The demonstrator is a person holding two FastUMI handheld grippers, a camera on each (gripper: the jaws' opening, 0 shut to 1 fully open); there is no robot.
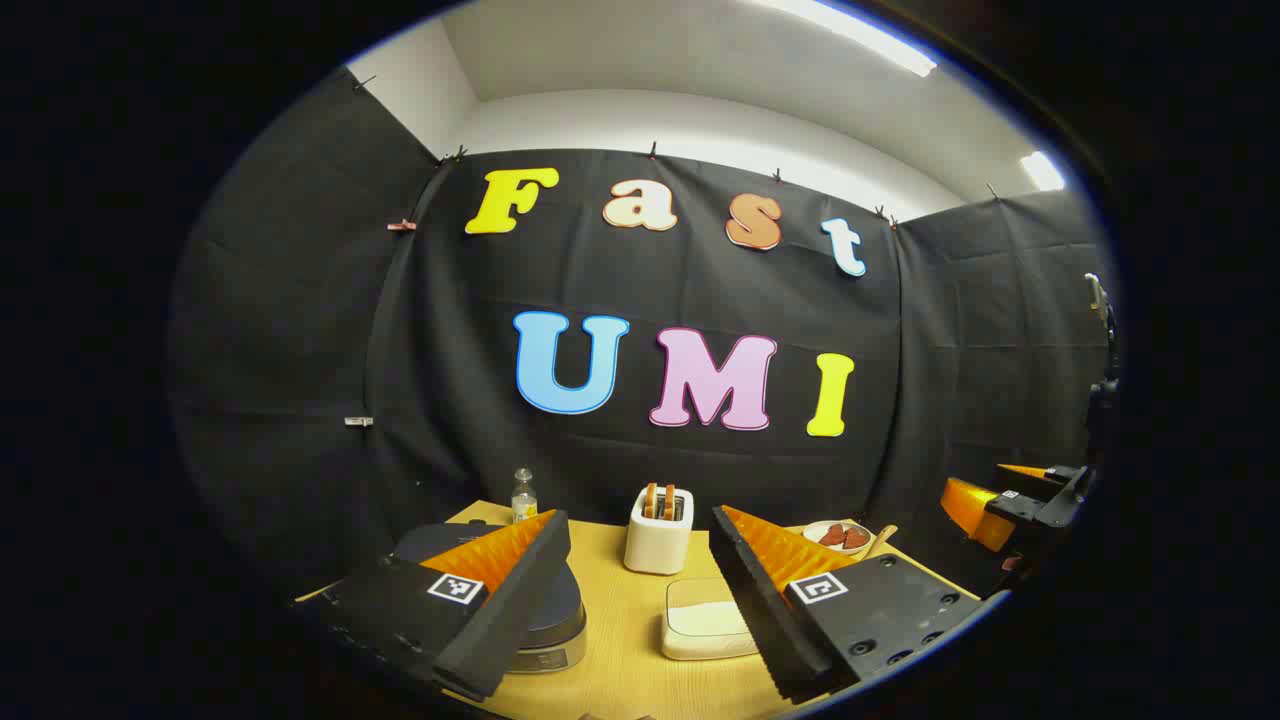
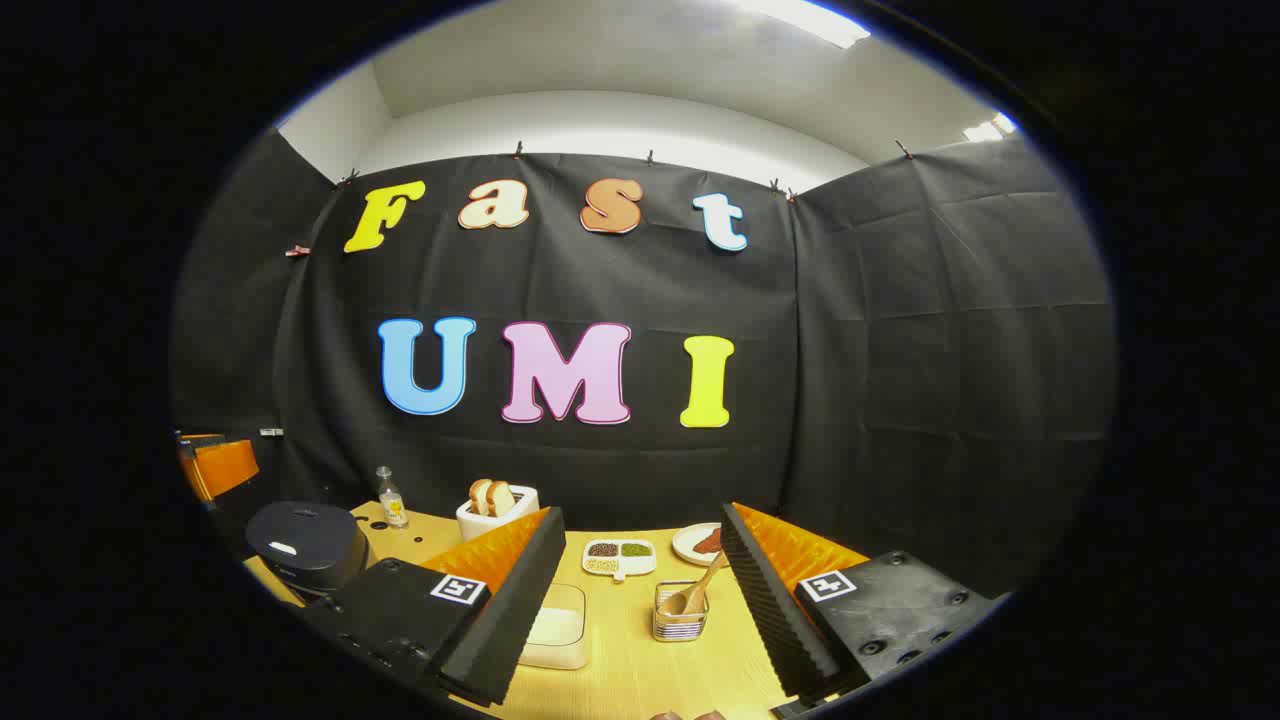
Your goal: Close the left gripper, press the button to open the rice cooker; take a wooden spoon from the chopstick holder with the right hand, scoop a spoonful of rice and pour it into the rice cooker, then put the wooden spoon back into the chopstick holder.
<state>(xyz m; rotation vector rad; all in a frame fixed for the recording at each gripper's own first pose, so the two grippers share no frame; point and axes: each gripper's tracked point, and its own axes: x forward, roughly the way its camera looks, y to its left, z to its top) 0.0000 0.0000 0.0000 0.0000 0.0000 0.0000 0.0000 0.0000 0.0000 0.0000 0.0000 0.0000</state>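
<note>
The dark rice cooker stands at the table's left with its lid down; in the left gripper view the rice cooker sits low, partly behind my left finger. A white container of rice lies ahead, also seen as the rice container. The wooden spoon leans in the wire chopstick holder. My left gripper is open and holds nothing, above the table. My right gripper is open too, with the holder just ahead between its fingers. The right gripper also hovers far right.
A white toaster with bread stands mid-table, a small bottle behind the cooker. A sectioned dish and a plate with red food sit at the back. The wooden table ends against the black cloth wall.
</note>
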